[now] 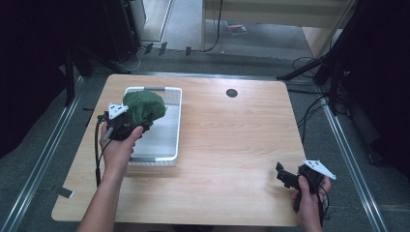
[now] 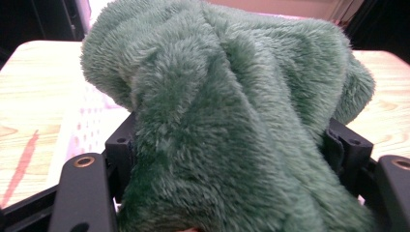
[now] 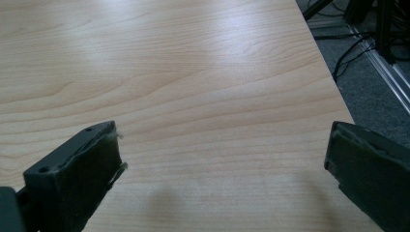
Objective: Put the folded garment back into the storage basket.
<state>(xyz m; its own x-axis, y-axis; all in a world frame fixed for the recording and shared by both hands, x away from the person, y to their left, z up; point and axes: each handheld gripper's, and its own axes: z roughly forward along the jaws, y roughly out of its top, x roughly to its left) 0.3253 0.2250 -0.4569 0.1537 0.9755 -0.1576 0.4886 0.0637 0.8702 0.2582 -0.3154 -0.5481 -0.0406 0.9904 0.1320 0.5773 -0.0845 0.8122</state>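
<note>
A bunched green fleece cloth [image 1: 143,106] hangs over the far end of a white plastic basket [image 1: 171,140] at the table's left. My left gripper [image 1: 126,122] is shut on the cloth and holds it above the basket. In the left gripper view the fuzzy cloth [image 2: 227,121] bulges between the two black jaws and hides most of what lies ahead. My right gripper [image 1: 285,178] rests low near the table's front right corner, apart from the cloth. Its jaws stand wide apart over bare wood, with nothing between its pads [image 3: 92,164].
The basket's pale floor shows below the cloth. A dark round grommet [image 1: 231,93] sits in the wooden tabletop [image 1: 232,145] near the far edge. Cables and stand legs lie on the grey floor [image 3: 367,77] past the table's right edge.
</note>
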